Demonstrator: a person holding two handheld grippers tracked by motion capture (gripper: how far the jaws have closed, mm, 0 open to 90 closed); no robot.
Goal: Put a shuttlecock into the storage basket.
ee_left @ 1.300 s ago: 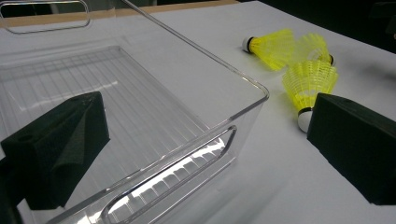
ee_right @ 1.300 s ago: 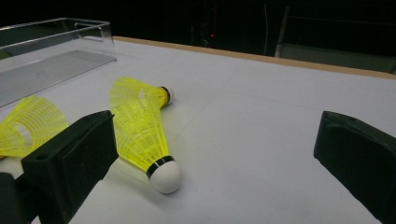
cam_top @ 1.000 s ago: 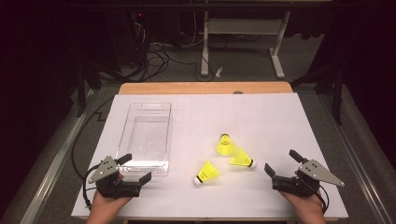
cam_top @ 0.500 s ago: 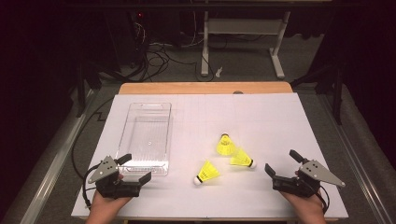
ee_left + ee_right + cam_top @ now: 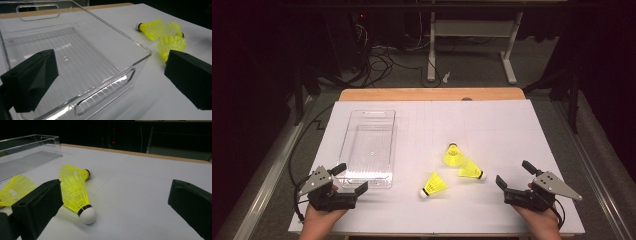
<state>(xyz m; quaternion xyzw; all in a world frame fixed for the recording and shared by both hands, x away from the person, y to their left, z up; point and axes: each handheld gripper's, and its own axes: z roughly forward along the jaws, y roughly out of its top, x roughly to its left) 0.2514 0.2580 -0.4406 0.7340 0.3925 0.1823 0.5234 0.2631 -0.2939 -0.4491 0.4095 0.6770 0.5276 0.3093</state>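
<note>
Three shuttlecocks (image 5: 454, 167) between left hand-held gripper (image 5: 350, 180), right hand-held gripper (image 5: 515, 176).

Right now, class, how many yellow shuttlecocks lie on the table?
3, all on the white table right of the clear bin: far shuttlecock, right shuttlecock touching it, near shuttlecock apart, closest to the front edge. None seem hidden.

A dim room: cables (image 5: 377, 55) tangle on the grey floor (image 5: 472, 70) beyond the table, beside a white stand (image 5: 469, 30).
</note>
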